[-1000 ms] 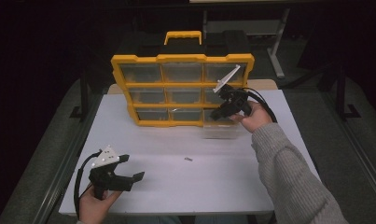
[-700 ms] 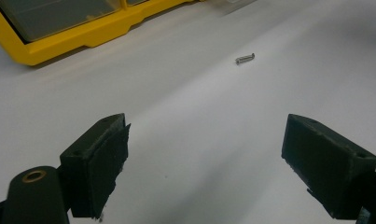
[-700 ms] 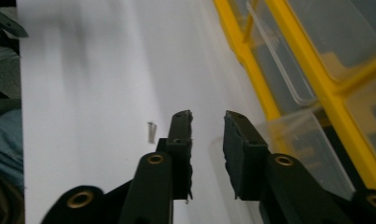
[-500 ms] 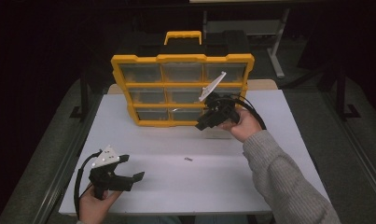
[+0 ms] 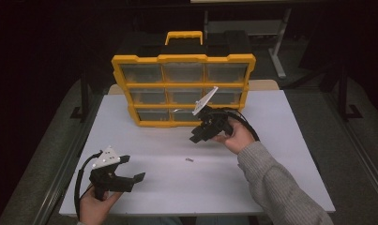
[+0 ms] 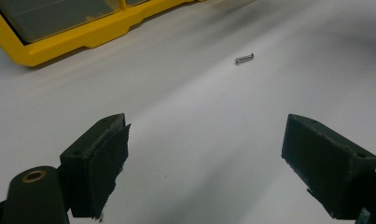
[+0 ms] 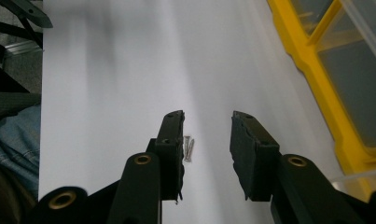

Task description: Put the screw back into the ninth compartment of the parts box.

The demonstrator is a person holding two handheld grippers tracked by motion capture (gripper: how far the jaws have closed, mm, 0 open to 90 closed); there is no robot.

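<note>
Hovering over the white worktop (image 5: 280, 140) just in front of the yellow organizer (image 5: 183, 86), the right gripper (image 5: 199, 135) points down toward a small screw (image 5: 190, 160) lying on the bare surface. Its jaws have just been opening and now stand partly apart with nothing between them; in the right gripper view the screw (image 7: 189, 148) lies just beyond the tips, close to one jaw, and looks doubled, so whether it is one screw or two cannot be told. The left gripper (image 5: 123, 176) rests low near the worktop's front left corner, jaws wide and empty, well apart from the screw (image 6: 244, 58). The organizer's clear drawers are too dim to show any contents, and its far end is cut off in both gripper views.
</note>
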